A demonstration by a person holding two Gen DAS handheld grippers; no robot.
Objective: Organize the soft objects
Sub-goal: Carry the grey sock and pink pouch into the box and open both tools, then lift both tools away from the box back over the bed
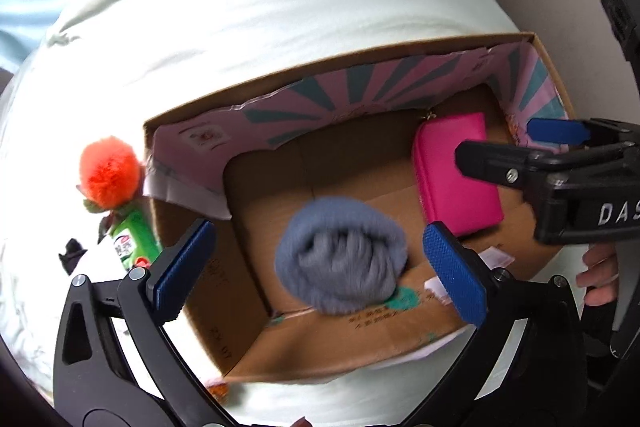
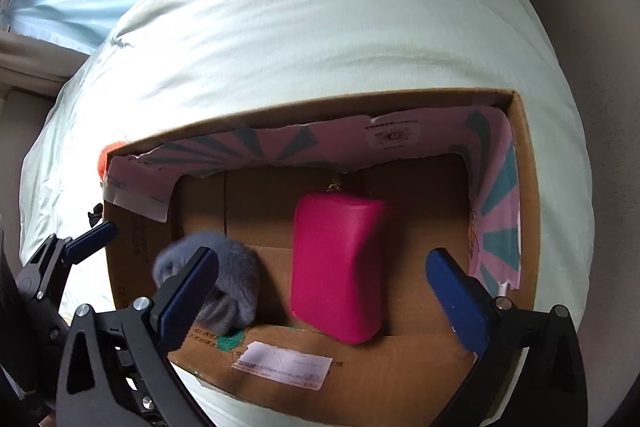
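Left gripper (image 1: 320,259) black-framed, blue textured pads (image 1: 456,271), silver screws, right gripper (image 2: 324,291) alike, white "DAS" lettering

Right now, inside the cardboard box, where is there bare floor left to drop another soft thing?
The cardboard box has bare floor at its back left, between the grey rolled sock and the patterned back flap, plus a strip right of the pink pouch. Front left is crowded by the sock; the middle by the pouch.

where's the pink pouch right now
The pink pouch lies on the floor of the cardboard box, toward its right side and back wall, right of the grey rolled sock.
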